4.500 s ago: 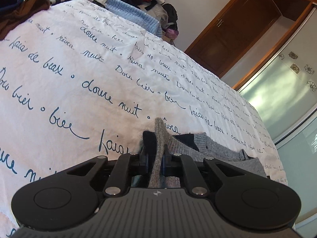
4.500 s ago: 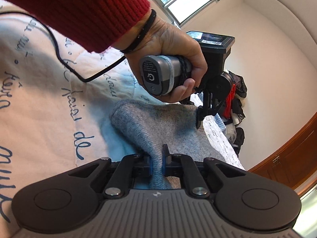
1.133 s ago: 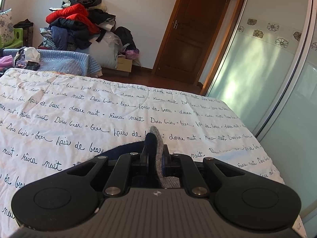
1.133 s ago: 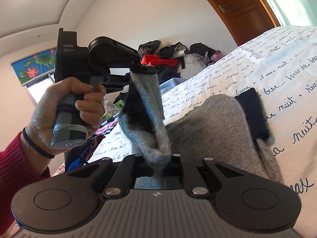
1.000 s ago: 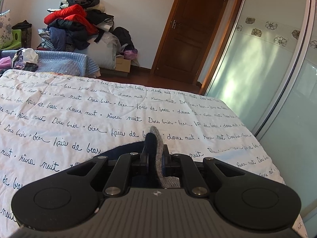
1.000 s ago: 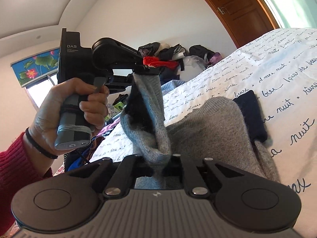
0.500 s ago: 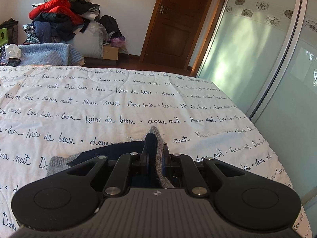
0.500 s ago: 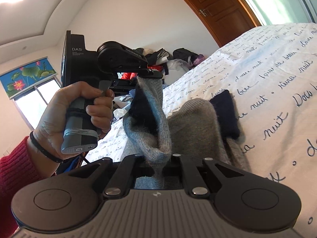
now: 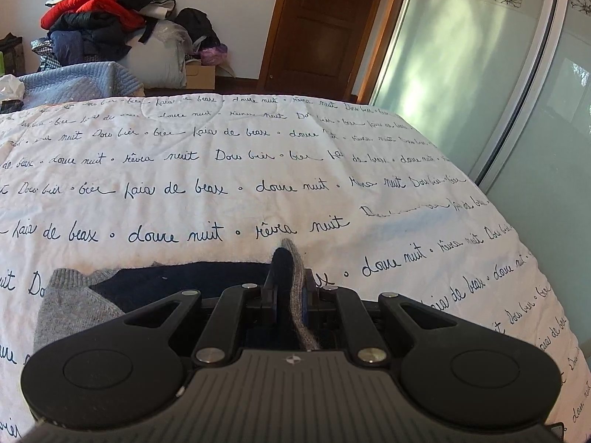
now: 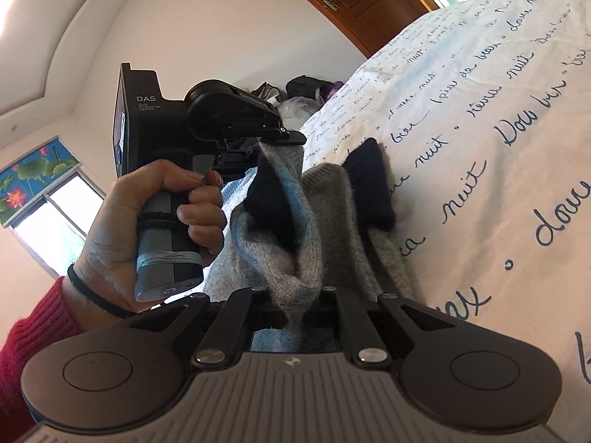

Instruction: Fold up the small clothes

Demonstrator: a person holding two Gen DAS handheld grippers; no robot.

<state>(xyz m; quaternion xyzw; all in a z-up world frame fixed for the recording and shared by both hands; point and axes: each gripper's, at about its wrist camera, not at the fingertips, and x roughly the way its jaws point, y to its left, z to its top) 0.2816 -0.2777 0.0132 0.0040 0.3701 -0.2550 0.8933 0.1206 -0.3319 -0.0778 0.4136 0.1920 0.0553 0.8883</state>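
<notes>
A small grey knit garment with dark navy parts is held up over the white bedspread with blue script. My right gripper is shut on a grey edge of it. My left gripper is shut on another grey and navy edge; in the right wrist view it is held in a hand to the left, with the cloth hanging from it. The garment sags between the two grippers. In the left wrist view the garment lies low on the bedspread.
A pile of clothes and a blue quilted cover lie beyond the bed's far edge. A wooden door and frosted sliding panels stand at the right. A window is behind the hand.
Both grippers have kept hold of the garment. The left gripper has tilted down and moved closer to the bedspread, and the garment has come down with it.
</notes>
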